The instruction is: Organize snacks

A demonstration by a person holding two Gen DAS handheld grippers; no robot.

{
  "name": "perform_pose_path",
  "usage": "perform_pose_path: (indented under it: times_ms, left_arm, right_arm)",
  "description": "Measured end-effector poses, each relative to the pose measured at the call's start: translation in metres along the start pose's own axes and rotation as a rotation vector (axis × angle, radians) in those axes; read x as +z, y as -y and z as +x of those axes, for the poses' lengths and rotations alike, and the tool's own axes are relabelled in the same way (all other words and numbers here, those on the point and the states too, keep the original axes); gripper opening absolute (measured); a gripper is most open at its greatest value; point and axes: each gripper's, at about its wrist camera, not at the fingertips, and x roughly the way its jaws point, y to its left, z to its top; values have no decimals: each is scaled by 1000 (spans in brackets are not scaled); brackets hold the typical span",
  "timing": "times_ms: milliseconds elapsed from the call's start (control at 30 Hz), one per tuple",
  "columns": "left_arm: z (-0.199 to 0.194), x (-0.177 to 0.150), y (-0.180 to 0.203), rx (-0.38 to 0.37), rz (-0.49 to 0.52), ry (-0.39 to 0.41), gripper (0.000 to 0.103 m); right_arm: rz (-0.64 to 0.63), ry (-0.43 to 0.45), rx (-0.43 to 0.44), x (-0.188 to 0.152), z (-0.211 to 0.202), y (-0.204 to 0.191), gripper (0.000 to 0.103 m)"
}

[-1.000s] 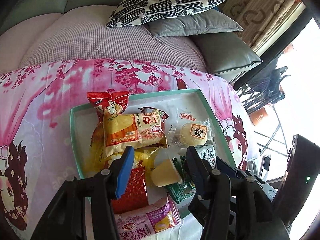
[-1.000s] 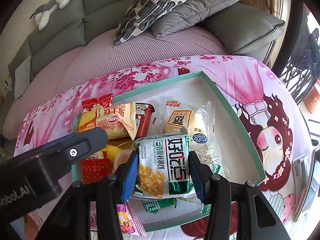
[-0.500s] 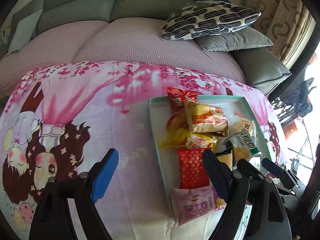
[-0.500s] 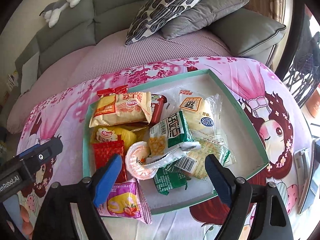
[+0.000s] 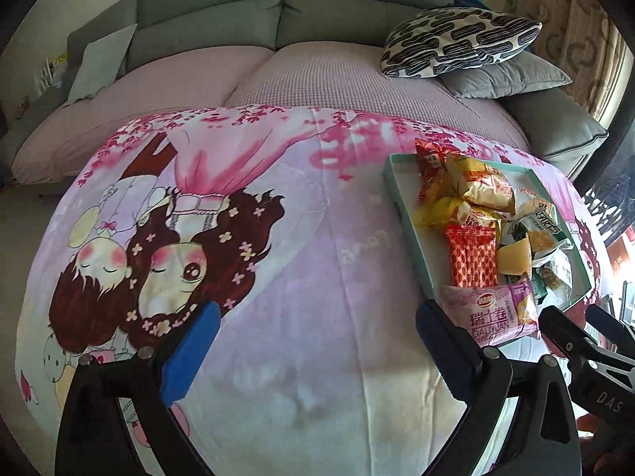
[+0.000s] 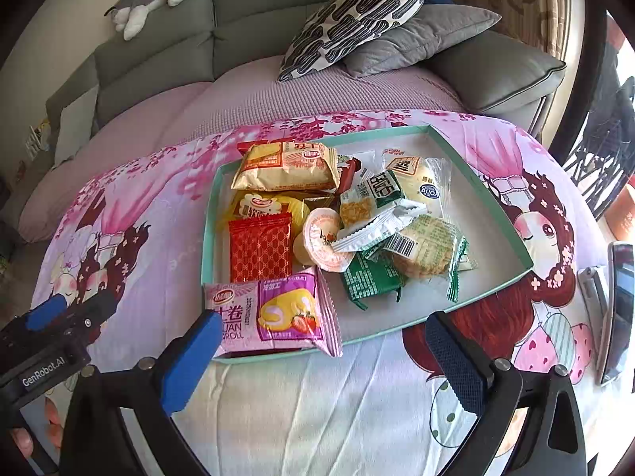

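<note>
A teal-rimmed tray (image 6: 496, 198) on the cartoon-print cloth holds several snack packs. Among them are a red pack (image 6: 260, 248), a green-and-white pack (image 6: 377, 194) and a jelly cup (image 6: 323, 238). A pink Swiss roll pack (image 6: 270, 313) lies over the tray's near rim. My right gripper (image 6: 323, 327) hovers just before that rim, its jaws opening, gripping nothing; the pink pack lies close to its left pad (image 6: 190, 361). My left gripper (image 5: 317, 317) is over bare cloth left of the tray (image 5: 401, 198), jaws opening, nothing between them.
A phone (image 6: 619, 301) lies on the cloth right of the tray. Behind the table stands a grey sofa (image 5: 278, 20) with a patterned cushion (image 6: 357, 16), grey cushions and a plush toy (image 6: 151, 0). Bare cloth (image 5: 297, 238) spreads left of the tray.
The right gripper let go of the green-and-white pack, which now lies in the tray, and drew back. The left gripper swung left off the tray. Both jaws widened.
</note>
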Motion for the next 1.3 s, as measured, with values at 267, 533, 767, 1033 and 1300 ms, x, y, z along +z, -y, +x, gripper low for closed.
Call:
perform_pose_path:
  times_ms: [267,533,767,1033,1300]
  left_arm:
    - [-10,-20,2,138,23,5,99]
    - [-8,-29,-2,155,0,-6,99]
    - [3,-34,-7,179,-18,-18,99]
    - [18,-36,-18,197,-55,-86,99]
    - [16,-37,-16,184,-32,-102,99]
  right_arm:
    - [-3,-7,-2,-12,-6,-3,103]
    - [-4,1,10,-19,-5,-6,103]
    - [-4,5,8,-23,2,-7,103]
    - [9,17,-21,-26,10,-6,103]
    - [-29,28,-41,-27,11,-10,103]
